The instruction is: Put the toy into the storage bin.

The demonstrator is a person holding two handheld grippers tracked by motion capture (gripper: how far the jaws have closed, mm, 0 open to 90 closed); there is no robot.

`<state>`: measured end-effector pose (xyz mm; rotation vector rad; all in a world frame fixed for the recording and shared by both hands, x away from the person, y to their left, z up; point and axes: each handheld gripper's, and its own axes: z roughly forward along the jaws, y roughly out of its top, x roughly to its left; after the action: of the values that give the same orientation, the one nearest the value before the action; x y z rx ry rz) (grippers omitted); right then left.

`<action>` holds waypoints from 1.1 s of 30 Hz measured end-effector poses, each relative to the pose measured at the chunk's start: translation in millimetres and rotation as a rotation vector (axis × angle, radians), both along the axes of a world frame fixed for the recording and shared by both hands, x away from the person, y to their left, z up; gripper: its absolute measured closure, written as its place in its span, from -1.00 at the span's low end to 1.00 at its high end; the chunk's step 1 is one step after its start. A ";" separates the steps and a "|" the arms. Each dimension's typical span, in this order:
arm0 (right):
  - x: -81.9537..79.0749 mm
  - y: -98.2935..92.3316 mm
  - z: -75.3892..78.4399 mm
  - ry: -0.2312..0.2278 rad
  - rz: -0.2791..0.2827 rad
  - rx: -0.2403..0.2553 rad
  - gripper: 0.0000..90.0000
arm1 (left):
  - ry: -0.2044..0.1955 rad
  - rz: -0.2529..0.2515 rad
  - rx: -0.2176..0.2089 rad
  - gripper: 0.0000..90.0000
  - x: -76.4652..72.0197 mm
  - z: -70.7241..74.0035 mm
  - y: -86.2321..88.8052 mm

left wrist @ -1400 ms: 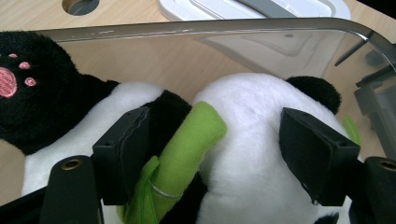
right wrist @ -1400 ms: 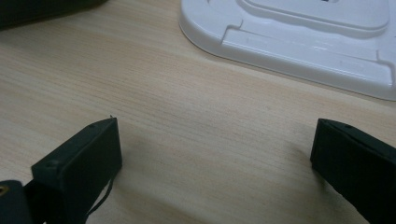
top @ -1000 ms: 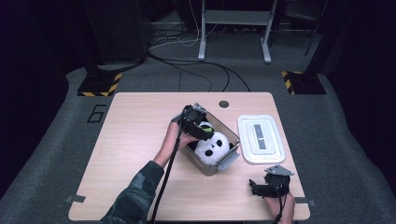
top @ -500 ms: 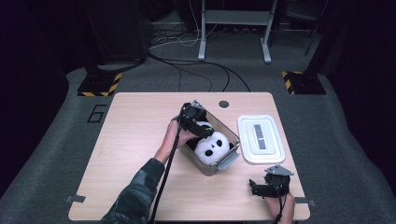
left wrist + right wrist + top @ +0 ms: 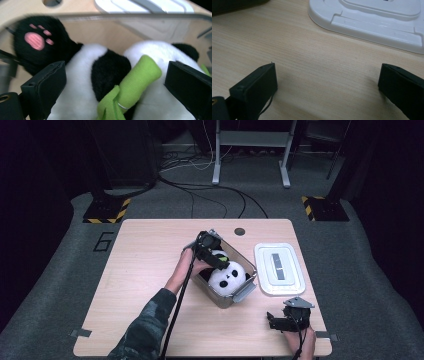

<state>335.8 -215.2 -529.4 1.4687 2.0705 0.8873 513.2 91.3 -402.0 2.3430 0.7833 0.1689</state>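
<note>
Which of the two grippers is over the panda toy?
The left gripper, jaws open over the panda toy in the clear box; the right gripper rests apart.

Camouflage sleeve; black hand-held gripper, trailing black cable.

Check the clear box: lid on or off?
Off. The white lid lies flat on the table beside the clear box, whose open top shows the panda toy inside.
</note>
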 end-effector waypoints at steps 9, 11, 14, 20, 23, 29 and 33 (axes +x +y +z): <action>-0.1 0.0 0.0 0.000 0.001 0.000 -0.97 | 0.112 0.001 0.062 -0.91 6.2 -4.3 -7.9; -0.1 0.0 0.0 0.000 0.001 -0.001 -0.97 | 0.107 -0.004 0.080 -0.91 6.3 -4.1 -9.7; -0.1 0.0 0.0 0.000 0.001 0.000 -0.97 | 0.100 -0.003 0.056 -0.91 6.3 -2.9 -7.1; -0.1 0.0 0.0 0.000 0.001 0.000 -0.97 | 0.009 0.035 -0.028 -0.92 -3.0 5.2 5.0; 0.0 -0.1 0.0 -0.001 0.002 -0.001 -0.97 | -0.029 0.048 -0.070 -0.93 -11.2 12.1 13.7; 0.0 -0.1 0.0 -0.001 0.002 -0.001 -0.97 | -0.083 0.058 -0.104 -0.95 -29.6 24.6 33.7; 0.0 -0.1 0.0 -0.001 0.002 -0.001 -0.97 | -0.121 0.069 -0.124 -0.95 -43.8 27.8 47.2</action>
<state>335.8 -215.3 -529.4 1.4657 2.0722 0.8875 469.4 138.5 -374.2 2.1692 0.7923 0.2814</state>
